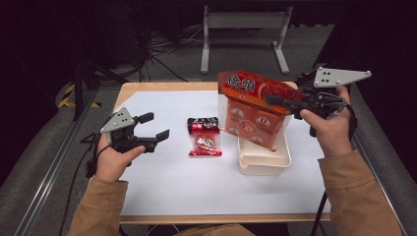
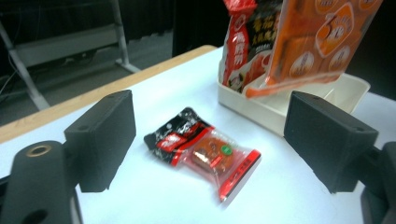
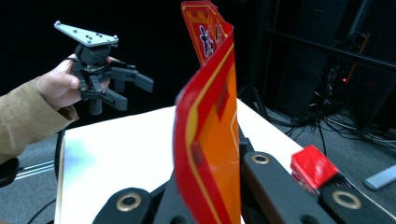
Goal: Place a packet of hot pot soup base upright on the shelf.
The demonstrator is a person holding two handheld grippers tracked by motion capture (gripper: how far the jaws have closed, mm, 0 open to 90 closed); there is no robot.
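Note:
A large orange-red snack bag (image 1: 253, 105) hangs upright over a white tray (image 1: 263, 164), and my right gripper (image 1: 273, 100) is shut on the bag's upper edge. In the right gripper view the bag (image 3: 205, 140) stands edge-on between the jaws. A small red and black packet (image 1: 204, 137) lies flat on the white sheet, left of the tray. My left gripper (image 1: 156, 126) stands open left of the packet, a little above the table. In the left gripper view the packet (image 2: 205, 151) lies ahead between the wide jaws, apart from both. A second red bag (image 2: 240, 46) stands in the tray (image 2: 285, 114).
A white sheet (image 1: 167, 182) covers a wooden table (image 1: 147, 87). A grey metal stand (image 1: 243, 29) and cables lie on the floor beyond the far edge. A rail (image 1: 49, 167) runs along the table's left side.

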